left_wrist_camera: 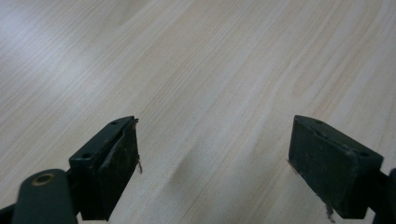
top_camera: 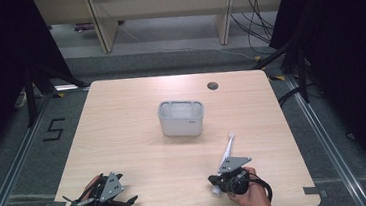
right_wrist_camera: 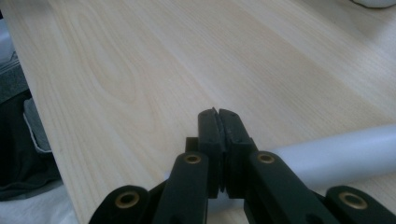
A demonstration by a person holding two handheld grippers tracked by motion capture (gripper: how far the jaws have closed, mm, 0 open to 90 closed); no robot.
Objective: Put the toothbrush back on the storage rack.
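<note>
A: The right tool (right_wrist_camera: 219, 114) has its jaws together, just beside the white brush (top_camera: 228, 148) on the bench (top_camera: 124, 138). The left tool (left_wrist_camera: 215, 158) stands apart, holding nothing.

B: The brush seems light, stiff and smooth; better to grip it mid-handle.

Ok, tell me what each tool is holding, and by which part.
Nothing. The left tool is open over bare table; the right tool is shut empty, the white stick passing beneath it.
</note>
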